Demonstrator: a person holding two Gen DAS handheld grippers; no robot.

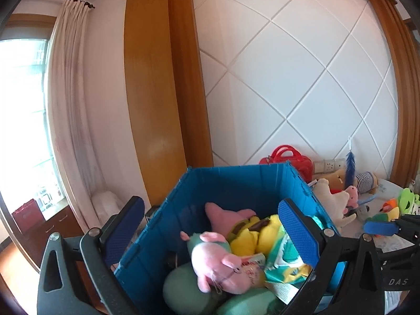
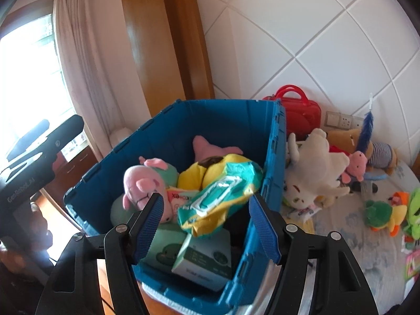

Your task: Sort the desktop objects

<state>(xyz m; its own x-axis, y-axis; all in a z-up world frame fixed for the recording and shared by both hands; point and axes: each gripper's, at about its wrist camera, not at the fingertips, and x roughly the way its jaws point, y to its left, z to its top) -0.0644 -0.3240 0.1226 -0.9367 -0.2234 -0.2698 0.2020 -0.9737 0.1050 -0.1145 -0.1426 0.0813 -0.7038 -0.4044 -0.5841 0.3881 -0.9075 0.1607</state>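
Observation:
A blue crate (image 2: 231, 120) (image 1: 236, 181) holds a pink pig plush (image 2: 141, 186) (image 1: 218, 265), a pink starfish plush (image 2: 210, 149), a yellow plush (image 2: 207, 173), a teal wipes pack (image 2: 220, 197) (image 1: 283, 262) and white-green boxes (image 2: 204, 260). My right gripper (image 2: 207, 223) is open over the crate's near end, with the wipes pack lying between its fingers but untouched. My left gripper (image 1: 210, 228) is open above the crate's left side and empty; it also shows at the left of the right wrist view (image 2: 47, 141).
To the crate's right, on a light cloth (image 2: 354, 236), lie a white plush (image 2: 315, 173), a small pink plush (image 2: 357, 165), a green-yellow duck plush (image 2: 383, 212), a red toy case (image 2: 299, 110) and a blue feather (image 2: 367, 128). A wall stands behind.

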